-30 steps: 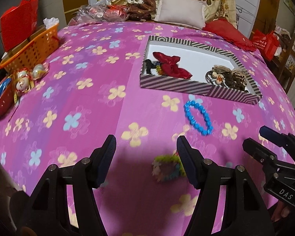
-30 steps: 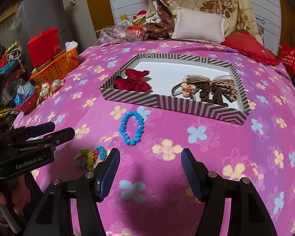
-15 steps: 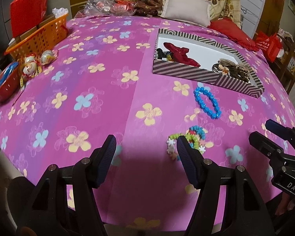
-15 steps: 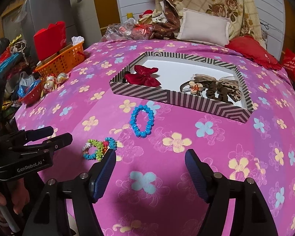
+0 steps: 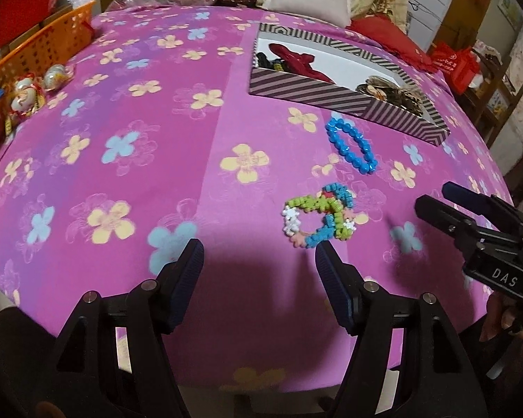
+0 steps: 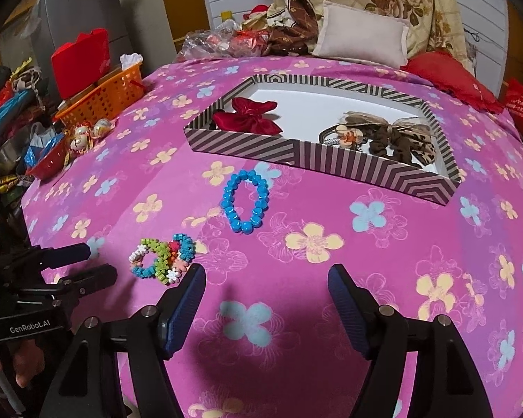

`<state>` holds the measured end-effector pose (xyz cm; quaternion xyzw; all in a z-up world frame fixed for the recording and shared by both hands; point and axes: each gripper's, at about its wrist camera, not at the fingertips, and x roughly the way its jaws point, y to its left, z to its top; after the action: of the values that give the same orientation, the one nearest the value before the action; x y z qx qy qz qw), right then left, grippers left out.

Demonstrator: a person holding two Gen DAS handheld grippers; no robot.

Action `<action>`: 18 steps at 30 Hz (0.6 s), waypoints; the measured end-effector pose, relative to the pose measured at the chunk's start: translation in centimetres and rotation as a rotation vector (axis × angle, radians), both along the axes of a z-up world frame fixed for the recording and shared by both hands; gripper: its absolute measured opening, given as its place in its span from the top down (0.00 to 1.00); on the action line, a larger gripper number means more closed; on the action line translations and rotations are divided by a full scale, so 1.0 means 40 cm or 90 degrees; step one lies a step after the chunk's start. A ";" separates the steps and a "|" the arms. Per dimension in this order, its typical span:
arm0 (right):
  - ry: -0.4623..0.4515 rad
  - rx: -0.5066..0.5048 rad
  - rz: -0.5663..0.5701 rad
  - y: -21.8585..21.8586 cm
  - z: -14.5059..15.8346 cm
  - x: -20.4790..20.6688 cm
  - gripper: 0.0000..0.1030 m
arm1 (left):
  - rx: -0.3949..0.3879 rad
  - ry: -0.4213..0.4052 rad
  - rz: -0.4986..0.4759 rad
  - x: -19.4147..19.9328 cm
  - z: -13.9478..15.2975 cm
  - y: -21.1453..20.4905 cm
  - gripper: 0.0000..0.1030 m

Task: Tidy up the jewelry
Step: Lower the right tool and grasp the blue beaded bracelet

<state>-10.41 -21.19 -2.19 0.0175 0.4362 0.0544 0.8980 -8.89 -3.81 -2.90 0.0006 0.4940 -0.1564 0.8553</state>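
Note:
A blue bead bracelet (image 5: 351, 146) (image 6: 245, 202) lies on the pink flowered cloth just in front of a striped tray (image 5: 331, 95) (image 6: 331, 165). A multicoloured bead bracelet (image 5: 317, 219) (image 6: 164, 259) lies nearer the front edge. The tray holds a red bow (image 6: 249, 116) and brown hair ties (image 6: 390, 139). My left gripper (image 5: 258, 278) is open and empty, just short and left of the multicoloured bracelet. My right gripper (image 6: 266, 299) is open and empty, to the right of that bracelet; it also shows in the left wrist view (image 5: 446, 198).
An orange basket (image 6: 104, 99) with a red box, a red dish (image 6: 48, 165) and small round ornaments (image 6: 87, 134) sit at the table's left edge. Pillows and bags lie at the far side. The table's front edge is close below both grippers.
Both grippers have pulled back and risen from the cloth. The multicoloured bracelet, earlier between the left fingers, now lies ahead of the left gripper. Both stay open.

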 end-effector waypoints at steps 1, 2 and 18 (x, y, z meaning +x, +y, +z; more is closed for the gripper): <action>0.001 -0.003 0.002 0.001 -0.002 0.005 0.32 | 0.003 0.001 -0.002 0.004 -0.003 -0.003 0.35; 0.001 -0.004 0.004 0.002 -0.003 0.009 0.32 | 0.006 0.004 -0.007 0.009 -0.007 -0.009 0.35; 0.007 -0.015 0.046 0.042 -0.034 0.206 0.32 | 0.044 -0.014 -0.034 0.052 -0.031 -0.070 0.35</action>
<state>-2.19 -19.50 -3.53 -0.0089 0.4423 0.0814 0.8931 -6.82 -6.62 -4.12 0.0448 0.4898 -0.1619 0.8555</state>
